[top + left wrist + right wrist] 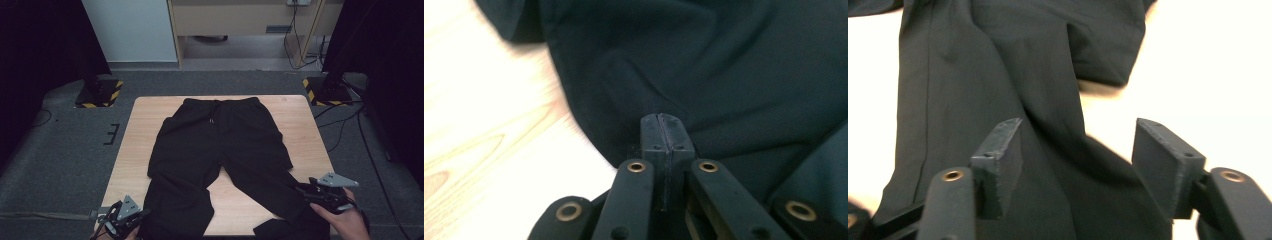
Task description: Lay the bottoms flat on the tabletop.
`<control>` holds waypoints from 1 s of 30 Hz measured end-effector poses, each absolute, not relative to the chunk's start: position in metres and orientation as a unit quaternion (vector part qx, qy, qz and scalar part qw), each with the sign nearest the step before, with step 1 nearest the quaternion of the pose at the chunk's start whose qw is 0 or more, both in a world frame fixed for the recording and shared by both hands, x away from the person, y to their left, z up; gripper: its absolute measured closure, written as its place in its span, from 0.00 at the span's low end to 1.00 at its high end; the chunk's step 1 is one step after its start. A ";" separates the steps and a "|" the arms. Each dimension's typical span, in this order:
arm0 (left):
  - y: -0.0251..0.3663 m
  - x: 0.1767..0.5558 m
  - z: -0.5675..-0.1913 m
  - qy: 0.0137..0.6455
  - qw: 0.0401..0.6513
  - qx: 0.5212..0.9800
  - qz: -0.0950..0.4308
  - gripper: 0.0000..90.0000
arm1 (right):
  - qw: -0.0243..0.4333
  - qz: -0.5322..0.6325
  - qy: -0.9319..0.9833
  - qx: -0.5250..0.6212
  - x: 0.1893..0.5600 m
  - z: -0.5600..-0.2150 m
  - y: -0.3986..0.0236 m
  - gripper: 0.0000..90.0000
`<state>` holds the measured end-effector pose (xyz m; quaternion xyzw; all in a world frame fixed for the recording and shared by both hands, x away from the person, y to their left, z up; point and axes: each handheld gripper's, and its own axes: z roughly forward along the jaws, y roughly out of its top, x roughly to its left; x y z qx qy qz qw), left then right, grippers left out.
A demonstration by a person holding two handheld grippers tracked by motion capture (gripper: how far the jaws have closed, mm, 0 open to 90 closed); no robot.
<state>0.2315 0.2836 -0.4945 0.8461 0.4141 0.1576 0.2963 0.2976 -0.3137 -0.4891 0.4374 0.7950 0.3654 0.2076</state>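
Black trousers [220, 150] lie flat across the wooden table [300, 130], legs toward its near edge, left gripper [122, 217] pressed together beside one leg, right gripper [1078, 165] spread over the other, and a shallow bite could slip off the cloth.

No readable text, label, brand or number anywhere — nothing legible.

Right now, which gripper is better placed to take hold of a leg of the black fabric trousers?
Probably the right gripper: its jaws stand open over a leg of the black fabric trousers. The left gripper is shut beside the other leg.
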 end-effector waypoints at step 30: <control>0.243 0.286 -0.518 0.404 0.307 0.848 0.155 0.61 | 0.119 0.352 0.827 0.421 0.255 -0.508 -0.351 0.99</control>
